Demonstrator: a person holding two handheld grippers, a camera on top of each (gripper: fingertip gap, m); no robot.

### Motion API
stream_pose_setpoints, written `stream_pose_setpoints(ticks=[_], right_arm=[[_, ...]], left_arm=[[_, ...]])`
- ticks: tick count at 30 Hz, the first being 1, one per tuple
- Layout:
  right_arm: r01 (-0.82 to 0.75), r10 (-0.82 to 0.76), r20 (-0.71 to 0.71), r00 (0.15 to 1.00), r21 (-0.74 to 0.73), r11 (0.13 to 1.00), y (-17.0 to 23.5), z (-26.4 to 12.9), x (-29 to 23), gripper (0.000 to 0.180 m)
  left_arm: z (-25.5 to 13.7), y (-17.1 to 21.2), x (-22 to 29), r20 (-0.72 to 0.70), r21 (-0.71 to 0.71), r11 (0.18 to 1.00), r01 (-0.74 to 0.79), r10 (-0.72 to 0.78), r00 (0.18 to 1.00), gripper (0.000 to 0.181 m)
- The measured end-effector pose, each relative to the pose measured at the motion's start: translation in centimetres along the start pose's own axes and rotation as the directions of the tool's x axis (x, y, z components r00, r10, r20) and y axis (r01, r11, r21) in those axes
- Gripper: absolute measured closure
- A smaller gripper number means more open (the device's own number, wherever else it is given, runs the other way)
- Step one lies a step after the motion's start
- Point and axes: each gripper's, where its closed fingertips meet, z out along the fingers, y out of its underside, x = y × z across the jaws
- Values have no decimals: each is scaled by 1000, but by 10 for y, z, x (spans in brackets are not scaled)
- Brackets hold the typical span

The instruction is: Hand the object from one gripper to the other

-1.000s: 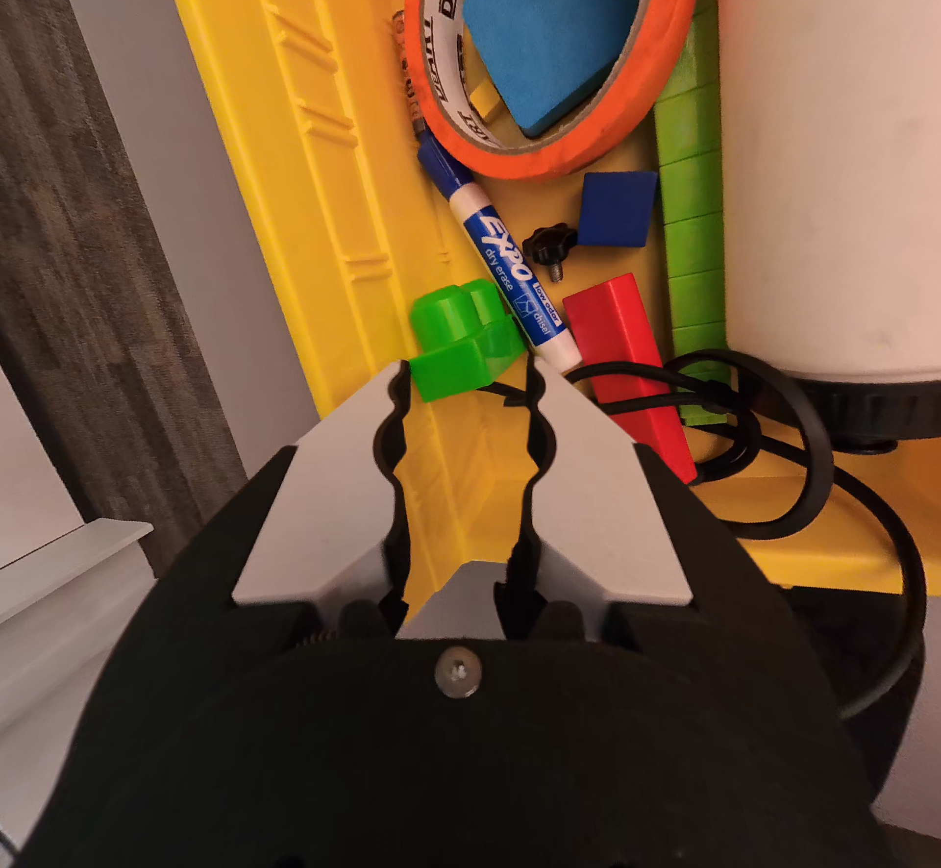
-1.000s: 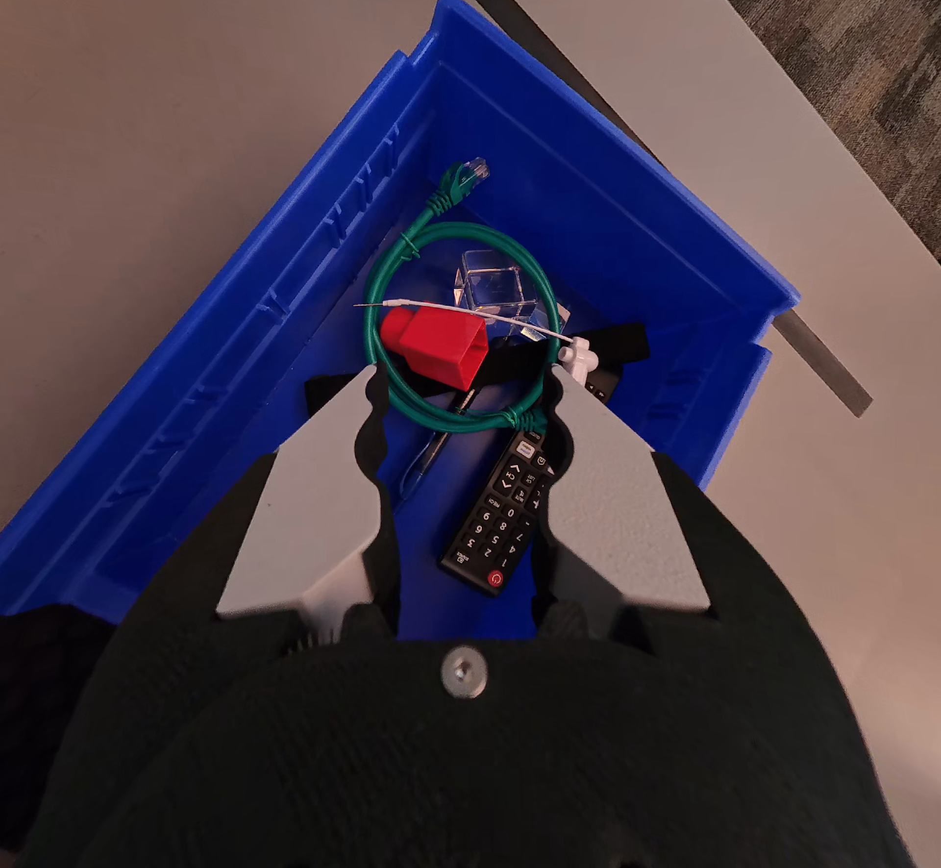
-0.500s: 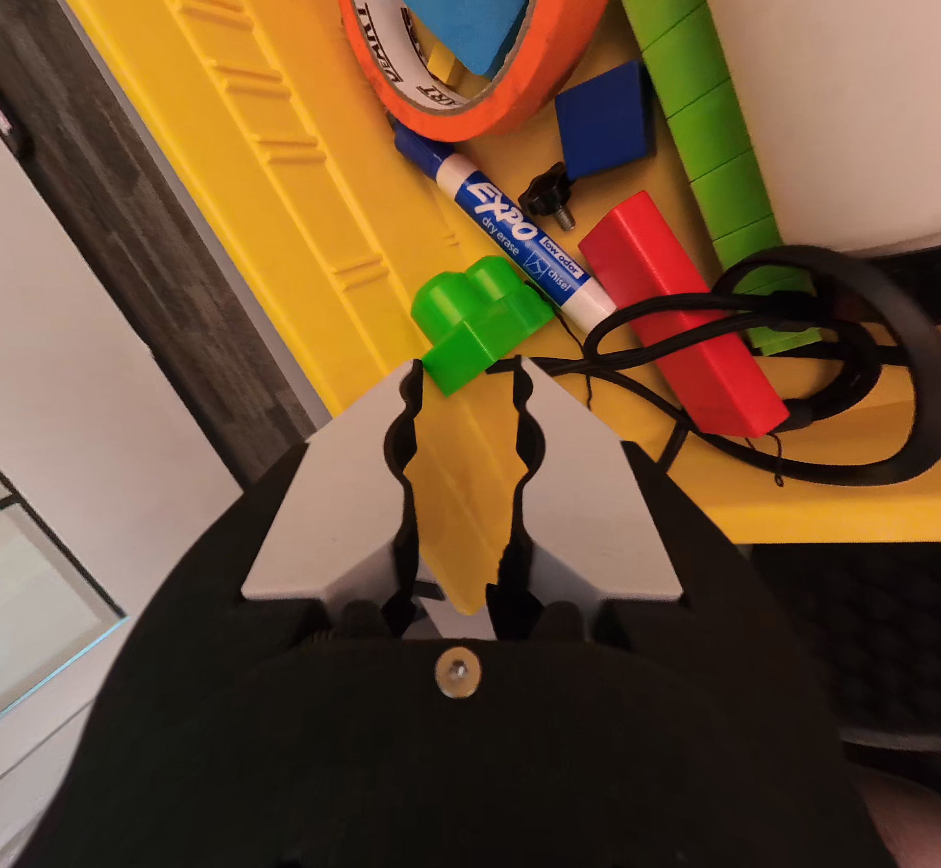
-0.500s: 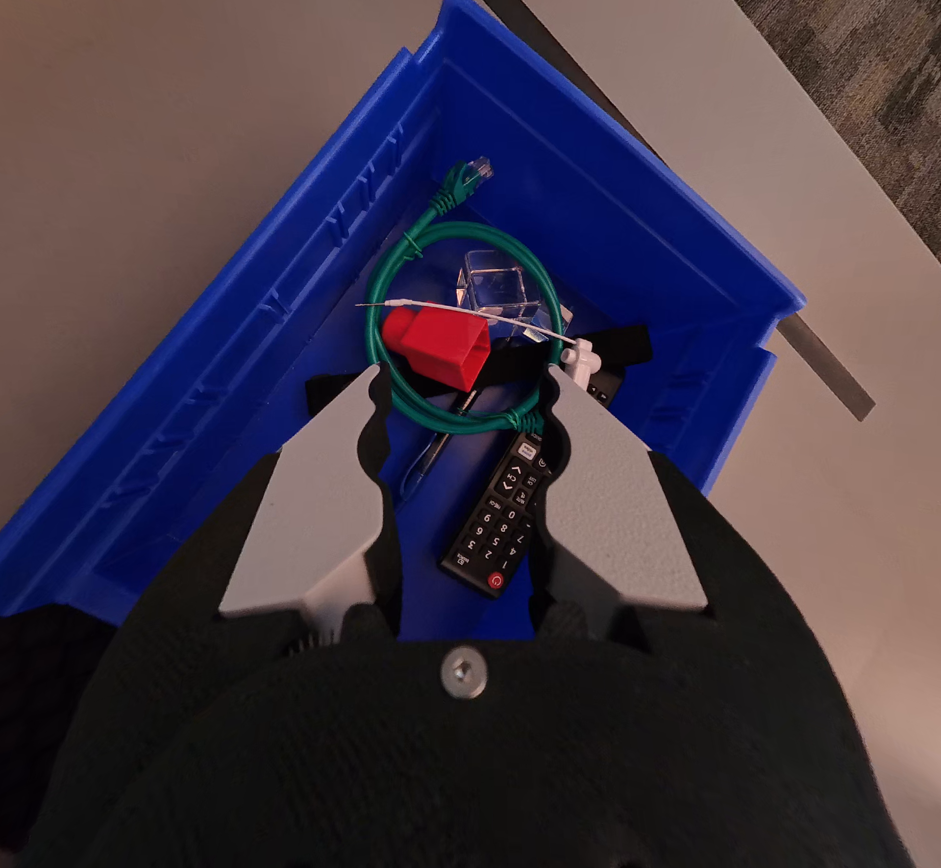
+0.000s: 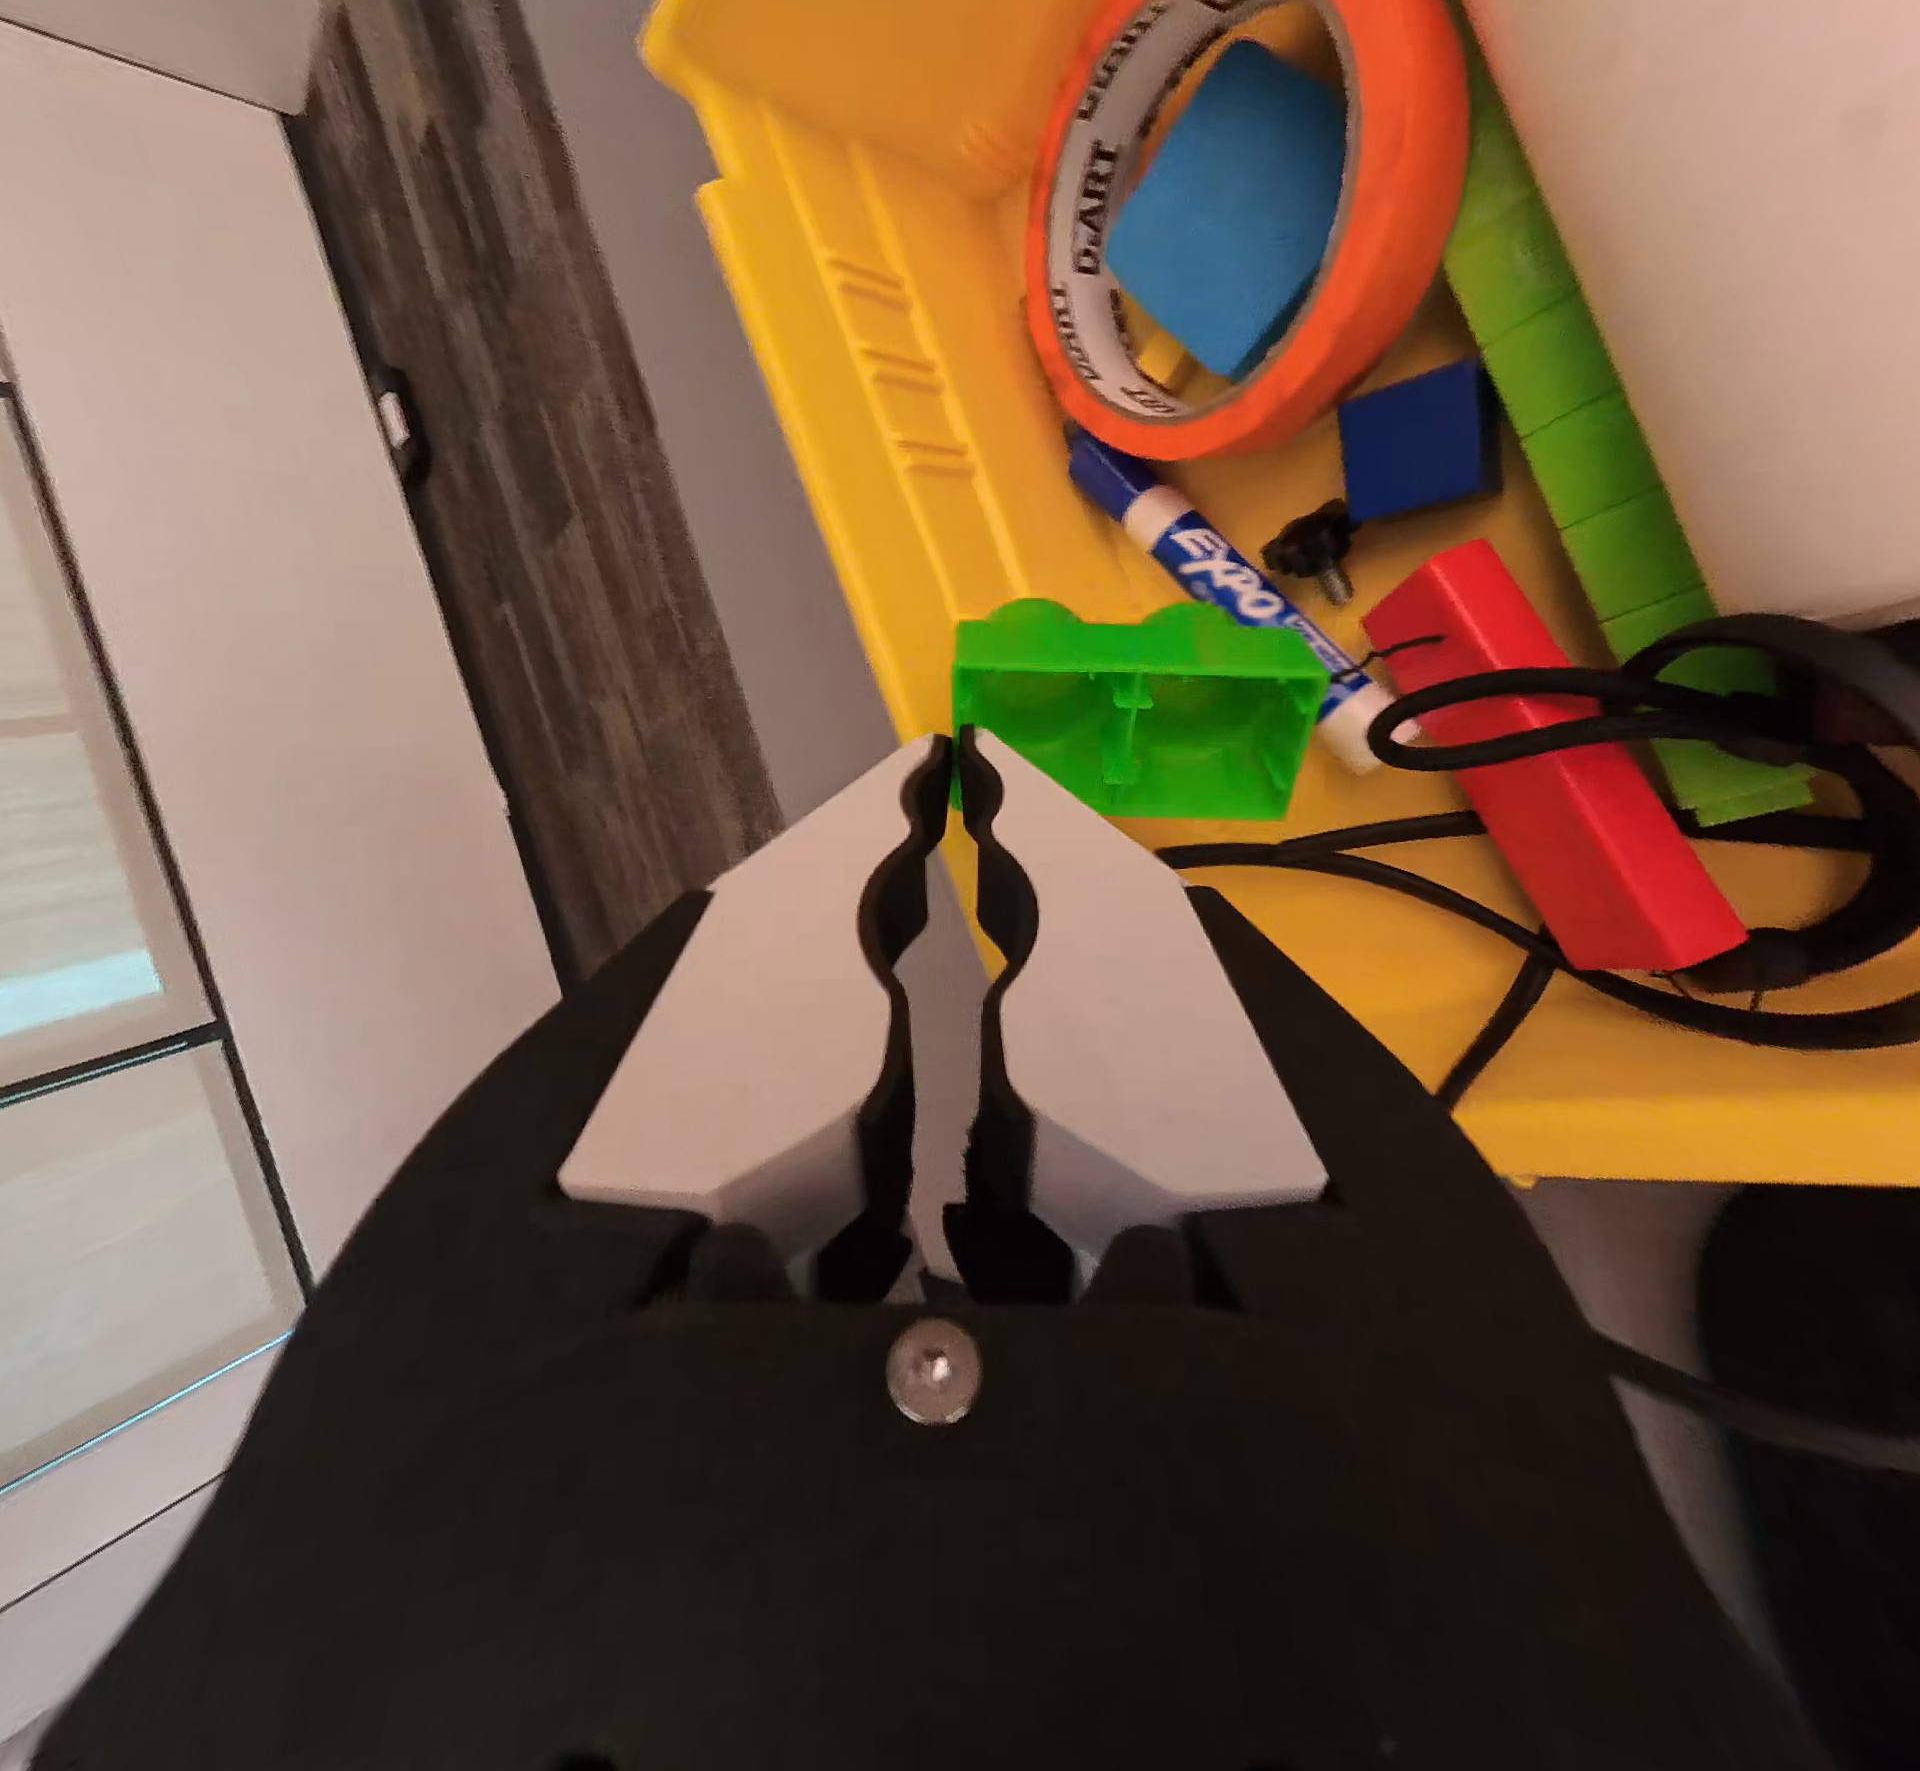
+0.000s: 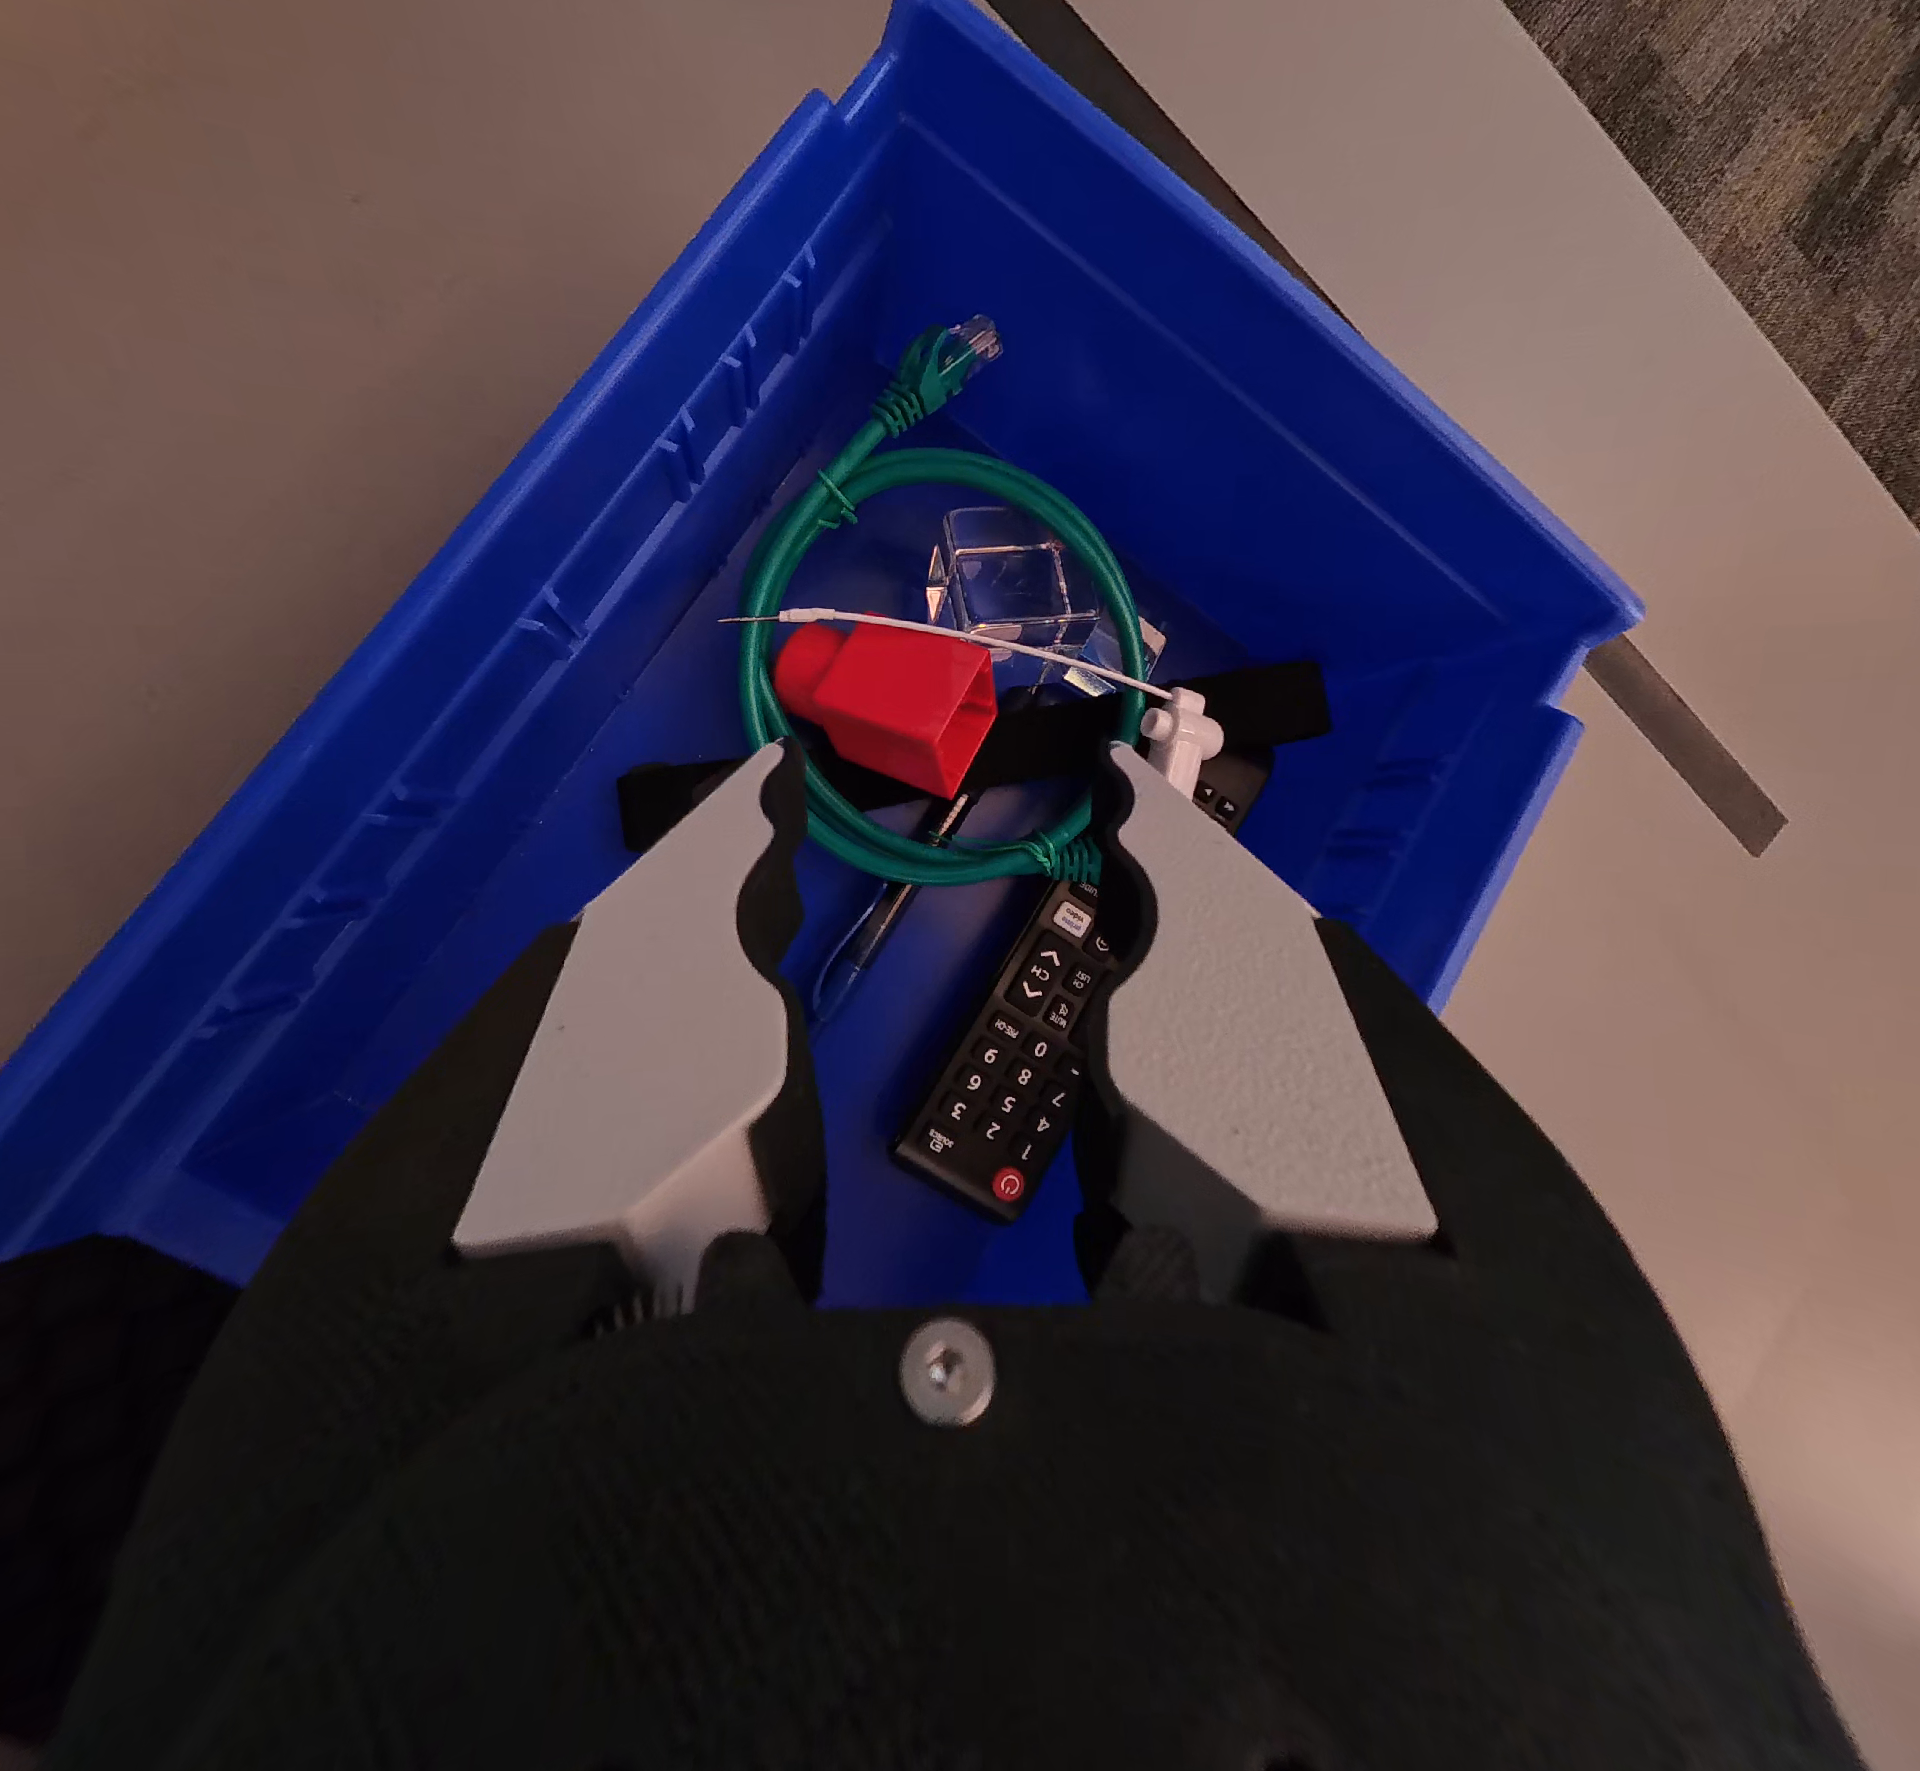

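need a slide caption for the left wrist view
Left gripper shut on the edge of a green block, lifted above the cluttered yellow bin.

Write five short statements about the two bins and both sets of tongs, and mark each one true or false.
1. The left tongs are shut on a wall of the green block. True.
2. The green block shows its hollow underside to the left wrist camera. True.
3. The right tongs are shut on the red piece. False: they are open, above the blue bin, and hold nothing.
4. The green network cable lies in the yellow bin. False: it is coiled in the blue bin.
5. The roll of orange tape lies on the remote control. False: the tape is in the yellow bin, the remote in the blue one.
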Motion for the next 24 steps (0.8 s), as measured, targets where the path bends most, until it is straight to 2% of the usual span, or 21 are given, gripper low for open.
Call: stream_pose_setpoints(ticks=[1, 4, 6, 8, 10, 11, 13, 15, 17, 19, 24], right_arm=[[0, 0, -3, 1000, -1, 1000, 0, 0, 0, 125], [-9, 9, -36, 999, 5, 1000, -3, -6, 5, 129], [-16, 20, -83, 996, 45, 999, -14, -16, 11, 131], [-1, 26, -167, 986, 147, 989, -37, -37, 19, 130], [45, 45, -282, 958, 305, 951, -73, -68, 26, 126], [91, 51, -329, 943, 400, 912, -94, -87, 24, 119], [226, 12, -379, 925, 577, 785, -138, -126, -1, 115], [398, -69, -451, 890, 692, 602, -174, -161, -42, 115], [575, -184, -551, 814, 720, 388, -198, -186, -97, 127], [698, -296, -636, 713, 682, 217, -208, -194, -152, 139], [803, -464, -690, 555, 591, 81, -219, -178, -235, 137]], left_arm=[[-5, -1, -5, 17, 20, 1000, 13, -13, 1000, 181], [-29, -15, -18, 43, 144, 987, 76, -82, 996, 181], [-54, -38, -19, -2, 310, 944, 118, -123, 992, 181], [-90, -70, -11, -124, 525, 831, 185, -141, 982, 181], [-138, -100, 8, -342, 695, 652, 304, -73, 937, 181], [-163, -109, 20, -449, 736, 565, 373, -5, 894, 181], [-212, -119, 41, -604, 760, 419, 496, 177, 777, 181], [-252, -120, 54, -687, 727, 312, 612, 342, 642, 181], [-276, -118, 64, -713, 681, 279, 677, 465, 525, 181], [-290, -114, 75, -693, 673, 267, 690, 556, 460, 181], [-321, -97, 106, -590, 709, 261, 655, 729, 349, 181]])
